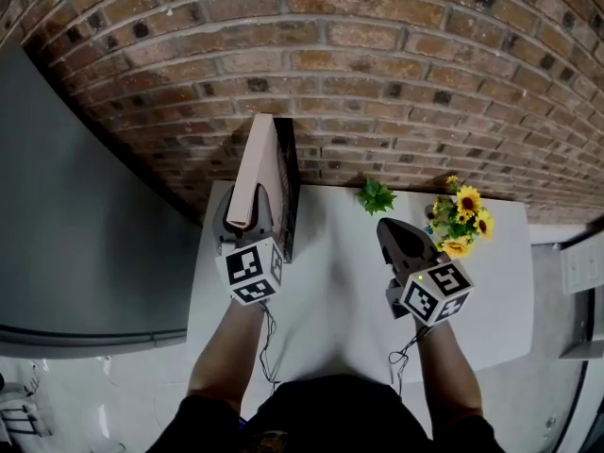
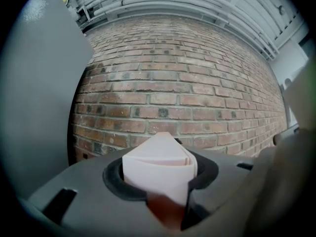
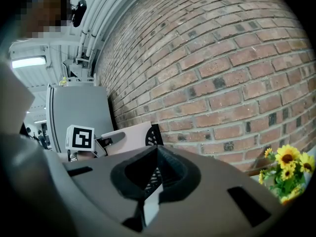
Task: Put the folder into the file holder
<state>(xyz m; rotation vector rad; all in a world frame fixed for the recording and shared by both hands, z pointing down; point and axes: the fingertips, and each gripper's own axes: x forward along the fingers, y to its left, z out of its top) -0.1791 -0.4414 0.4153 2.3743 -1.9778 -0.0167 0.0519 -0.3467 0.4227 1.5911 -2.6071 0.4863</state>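
The folder (image 1: 257,166), pale pink and stood on edge, is seen clamped at its near end between the jaws of the left hand-held gripper (image 1: 247,215) at the back left corner of the white counter (image 1: 340,295). It is pictured rising towards the brick wall (image 1: 377,64), pressed close along the left side of the black mesh file holder (image 1: 289,182); whether its lower edge is already inside the holder cannot be told. In the left gripper view the folder's layered edge is shown filling the gap between the jaws.

The right hand-held gripper (image 1: 389,228) is held over the middle of the counter, well apart from the folder, its jaws brought together with nothing between them. A cube with square markers is carried on each gripper, the left (image 1: 251,270) and the right (image 1: 436,293), and a bare forearm is seen behind each.

Sunflowers (image 1: 462,217) are set at the back right of the counter, with a small green sprig (image 1: 377,196) just beside them by the wall. A tall grey panel (image 1: 85,206) is seen to the left of the counter.
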